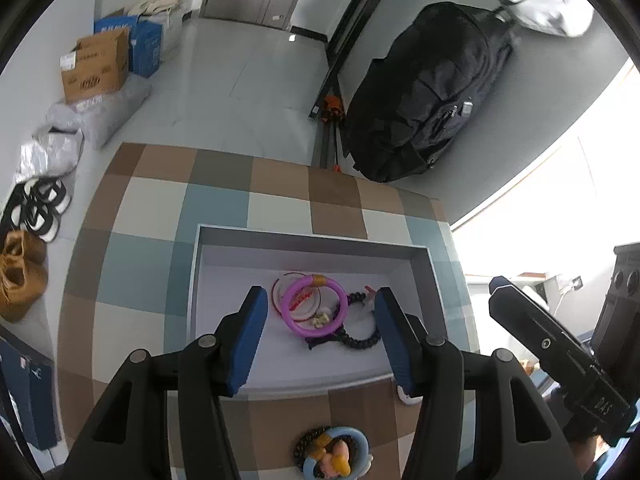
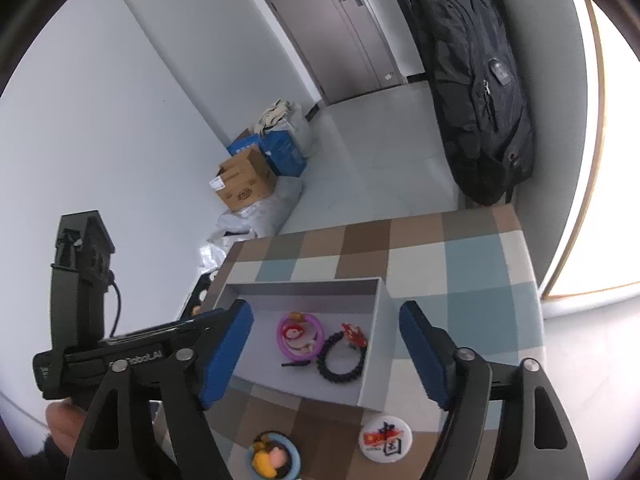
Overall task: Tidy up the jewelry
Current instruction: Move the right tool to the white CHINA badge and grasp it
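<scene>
A shallow grey-white box (image 1: 312,236) (image 2: 372,344) sits on the checked tabletop. Inside lie a purple bangle (image 1: 314,306) (image 2: 300,338), thin red-white rings (image 1: 280,294) and a dark bead bracelet (image 1: 360,340) (image 2: 340,360) with a red charm (image 2: 352,334). My left gripper (image 1: 320,336) is open and empty, hovering above the box's near side. My right gripper (image 2: 326,352) is open and empty, also above the box. A blue-rimmed figure brooch (image 1: 334,456) (image 2: 274,458) and a round white badge (image 2: 380,442) lie on the table in front of the box.
The checked table (image 1: 220,208) (image 2: 472,280) ends at its far edge and sides. A black backpack (image 1: 428,92) (image 2: 476,92) hangs on the wall behind. Cardboard boxes (image 1: 100,64) (image 2: 244,182), bags and shoes (image 1: 36,208) lie on the floor at left.
</scene>
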Tool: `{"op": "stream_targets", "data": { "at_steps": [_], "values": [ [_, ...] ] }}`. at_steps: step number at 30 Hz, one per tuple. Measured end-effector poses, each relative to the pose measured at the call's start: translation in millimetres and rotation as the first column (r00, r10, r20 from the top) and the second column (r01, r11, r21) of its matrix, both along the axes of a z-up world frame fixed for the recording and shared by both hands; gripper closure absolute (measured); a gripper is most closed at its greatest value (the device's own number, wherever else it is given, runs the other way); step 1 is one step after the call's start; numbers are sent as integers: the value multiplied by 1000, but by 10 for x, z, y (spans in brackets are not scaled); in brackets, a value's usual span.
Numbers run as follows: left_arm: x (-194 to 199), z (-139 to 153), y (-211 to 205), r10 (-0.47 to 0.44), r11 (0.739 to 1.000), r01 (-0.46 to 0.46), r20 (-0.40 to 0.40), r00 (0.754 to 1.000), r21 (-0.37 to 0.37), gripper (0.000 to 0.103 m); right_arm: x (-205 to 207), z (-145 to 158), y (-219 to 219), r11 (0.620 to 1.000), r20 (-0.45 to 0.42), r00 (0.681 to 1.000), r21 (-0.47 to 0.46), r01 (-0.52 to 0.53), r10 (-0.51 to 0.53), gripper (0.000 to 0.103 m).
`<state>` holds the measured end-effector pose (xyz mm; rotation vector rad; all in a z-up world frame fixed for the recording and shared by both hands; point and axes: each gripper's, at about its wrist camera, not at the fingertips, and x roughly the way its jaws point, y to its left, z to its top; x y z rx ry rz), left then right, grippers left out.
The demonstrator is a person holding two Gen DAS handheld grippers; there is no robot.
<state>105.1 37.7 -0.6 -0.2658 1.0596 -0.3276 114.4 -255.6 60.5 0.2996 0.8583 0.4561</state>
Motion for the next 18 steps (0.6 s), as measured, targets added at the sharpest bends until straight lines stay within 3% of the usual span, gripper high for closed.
{"op": "stream_targets", "data": {
  "at_steps": [3, 5, 7, 18],
  "values": [
    [-83, 50, -52, -14, 999, 13, 25, 1000, 31, 48, -65, 23, -18, 1000, 16, 1000, -10, 0, 0, 15],
    [-129, 69, -87, -17, 998, 15, 38, 999, 57, 35, -106, 39, -26, 1000, 20, 1000, -11, -4, 4, 11],
    [-182, 82, -104, -14, 996, 10, 46, 999, 86, 32, -159, 61, -29, 1000, 32, 999, -8, -12, 12, 4],
    [-457, 90, -103, -24, 993, 15, 76, 997, 115, 31, -446, 134, -111, 997, 99, 995, -79, 3, 5, 0]
  ]
}}
